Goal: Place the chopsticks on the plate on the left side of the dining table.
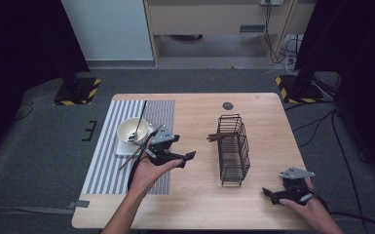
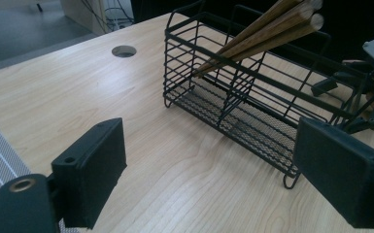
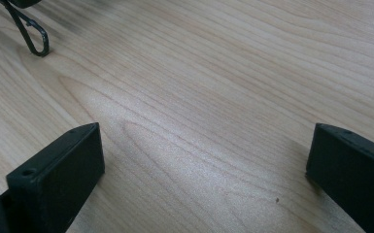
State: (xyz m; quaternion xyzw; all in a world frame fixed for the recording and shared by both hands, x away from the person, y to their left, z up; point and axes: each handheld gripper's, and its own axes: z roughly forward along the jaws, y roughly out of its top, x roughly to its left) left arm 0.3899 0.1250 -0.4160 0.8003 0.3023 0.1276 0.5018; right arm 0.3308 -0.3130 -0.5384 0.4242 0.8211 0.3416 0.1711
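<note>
Pale wooden table [image 1: 195, 204] on grey carpet, striped mat [image 1: 102, 170] at its left end. Black wire rack [image 1: 234, 148] standing mid-table, long axis running away from the person, brown chopsticks [image 1: 219, 137] leaning out of its far compartment. Left of the rack: white bowl [image 1: 132, 130] on the mat. Left tongs [image 1: 184, 159] between bowl and rack, wide open, empty, aimed at the rack, the nearer hand. Right tongs [image 1: 269, 193] near the rack's front corner, spread wide, empty.
</note>
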